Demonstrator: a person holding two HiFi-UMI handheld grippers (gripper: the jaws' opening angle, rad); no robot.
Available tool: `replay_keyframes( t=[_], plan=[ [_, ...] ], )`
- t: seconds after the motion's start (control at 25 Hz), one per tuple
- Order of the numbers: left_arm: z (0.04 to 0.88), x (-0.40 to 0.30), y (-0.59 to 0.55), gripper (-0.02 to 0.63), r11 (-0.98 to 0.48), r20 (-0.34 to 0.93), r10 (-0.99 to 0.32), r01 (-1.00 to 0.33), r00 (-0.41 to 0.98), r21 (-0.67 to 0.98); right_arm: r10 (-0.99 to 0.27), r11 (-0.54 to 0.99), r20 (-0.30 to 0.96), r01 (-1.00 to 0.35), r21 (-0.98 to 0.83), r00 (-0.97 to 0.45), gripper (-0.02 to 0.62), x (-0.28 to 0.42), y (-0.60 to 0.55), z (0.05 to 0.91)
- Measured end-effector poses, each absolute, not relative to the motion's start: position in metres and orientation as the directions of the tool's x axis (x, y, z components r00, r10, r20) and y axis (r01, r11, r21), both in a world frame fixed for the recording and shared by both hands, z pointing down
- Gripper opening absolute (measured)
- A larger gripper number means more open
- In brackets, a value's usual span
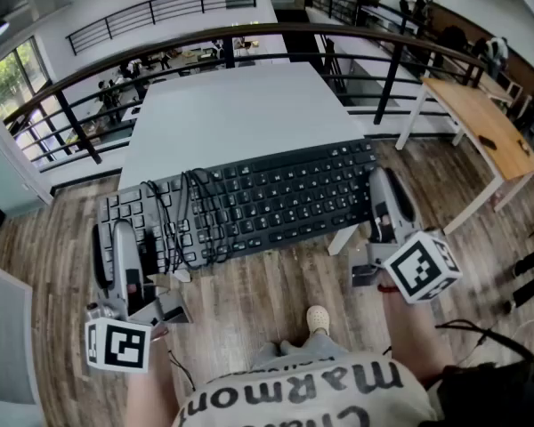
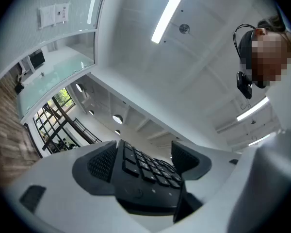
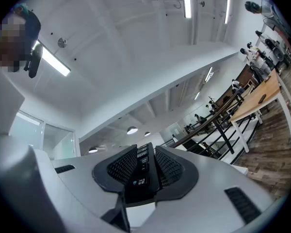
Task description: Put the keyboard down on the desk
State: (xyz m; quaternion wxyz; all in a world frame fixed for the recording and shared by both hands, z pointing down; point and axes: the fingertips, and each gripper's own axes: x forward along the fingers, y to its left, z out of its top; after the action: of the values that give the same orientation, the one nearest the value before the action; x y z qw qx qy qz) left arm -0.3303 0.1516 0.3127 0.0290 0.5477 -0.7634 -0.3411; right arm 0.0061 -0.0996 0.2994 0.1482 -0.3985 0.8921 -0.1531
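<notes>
head view: a black keyboard (image 1: 285, 198) lies along the near edge of the white desk (image 1: 231, 114), its length covering that edge from the near left corner to the near right corner, and its left end reaches a little past the left corner. whether it rests on the desk top or is held just above it cannot be told. a dark cable (image 1: 173, 221) lies looped over the keys near the left end. the left gripper (image 1: 114, 234) meets the keyboard's left end and the right gripper (image 1: 387, 189) its right end. each gripper carries a marker cube, left (image 1: 117, 345) and right (image 1: 420, 265), on the side toward the person. a wooden table (image 1: 481, 123) stands well apart beyond the desk's right edge, on the plank floor (image 1: 267, 301).

left gripper view: the jaws of the left gripper (image 2: 145, 154) stand wide apart. the end of the keyboard (image 2: 145, 171) sits between them, tilted, with its underside against the left-hand pad (image 2: 104, 161). a clear gap separates the keys from the other pad (image 2: 186, 157), so nothing is clamped.

right gripper view: the right gripper (image 3: 144, 161) has its jaws drawn close, both ribbed pads (image 3: 123, 165) pressing on the thin end of the keyboard (image 3: 140, 178).
</notes>
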Motion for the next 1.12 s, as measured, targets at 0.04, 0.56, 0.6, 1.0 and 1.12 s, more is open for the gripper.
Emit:
replay_keyframes(
  t=[0.04, 0.56, 0.6, 1.0, 1.12],
  plan=[
    [0.3124, -0.3303, 0.1515, 0.345, 0.166, -0.331, -0.856, -0.817, -0.398, 0.553, -0.757, 0.635, -0.142, -0.666, -0.39, -0.638, 0.136, 0.006, -0.1001, 0.2994],
    [0.314, -0.331, 0.1528, 0.345, 0.176, -0.319, -0.857, -0.812, -0.405, 0.557, -0.758, 0.63, -0.125, -0.668, -0.397, -0.64, 0.137, 0.0038, -0.1029, 0.2996],
    [0.3143, -0.3309, 0.1529, 0.345, 0.18, -0.313, -0.859, -0.812, -0.405, 0.556, -0.757, 0.629, -0.12, -0.668, -0.397, -0.642, 0.136, 0.0036, -0.1031, 0.3001],
    [0.3141, -0.3321, 0.1538, 0.345, 0.198, -0.278, -0.866, -0.796, -0.415, 0.572, -0.76, 0.618, -0.082, -0.676, -0.401, -0.645, 0.137, 0.0029, -0.1032, 0.3019],
    [0.3124, -0.3321, 0.1516, 0.345, 0.176, -0.283, -0.873, -0.797, -0.398, 0.578, -0.766, 0.614, -0.088, -0.685, -0.393, -0.637, 0.137, 0.0055, -0.0993, 0.296]
  ],
)
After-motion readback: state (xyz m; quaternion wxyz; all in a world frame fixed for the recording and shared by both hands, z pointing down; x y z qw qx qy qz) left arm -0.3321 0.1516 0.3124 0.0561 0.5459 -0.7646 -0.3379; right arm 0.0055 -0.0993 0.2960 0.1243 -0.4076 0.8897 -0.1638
